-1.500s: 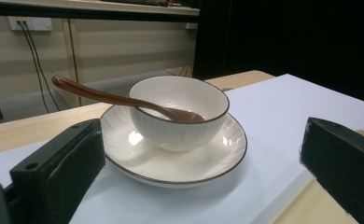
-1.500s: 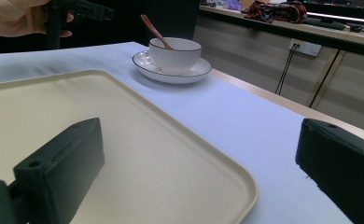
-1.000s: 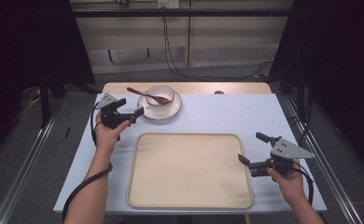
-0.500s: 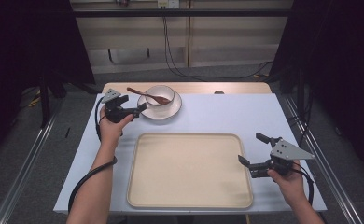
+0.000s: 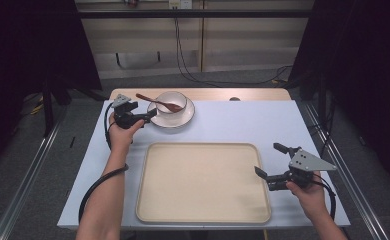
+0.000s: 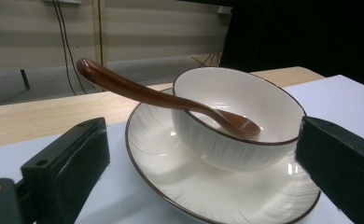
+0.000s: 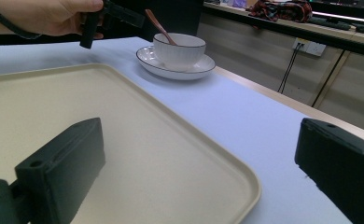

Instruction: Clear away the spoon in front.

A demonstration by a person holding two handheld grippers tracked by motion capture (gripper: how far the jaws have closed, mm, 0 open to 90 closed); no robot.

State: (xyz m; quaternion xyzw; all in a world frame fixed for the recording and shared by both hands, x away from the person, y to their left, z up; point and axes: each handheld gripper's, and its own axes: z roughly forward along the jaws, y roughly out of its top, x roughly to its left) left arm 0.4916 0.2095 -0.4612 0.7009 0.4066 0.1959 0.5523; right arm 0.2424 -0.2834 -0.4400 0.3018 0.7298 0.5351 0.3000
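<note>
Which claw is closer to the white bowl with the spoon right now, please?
The left claw: it is open right beside the plate under the bowl. The right claw is open far off at the tray's near right edge.

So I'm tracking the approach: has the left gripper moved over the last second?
Yes. The left gripper has moved away from the person toward the plate, its jaws open beside the rim.

The plate's (image 6: 180, 186) near rim is cut off.

A lab-style recording bay: black curtains (image 5: 28, 45) flank a white-topped table (image 5: 243, 122), with loose black cables (image 5: 183, 55) against a beige panelled wall (image 5: 148, 35).
</note>
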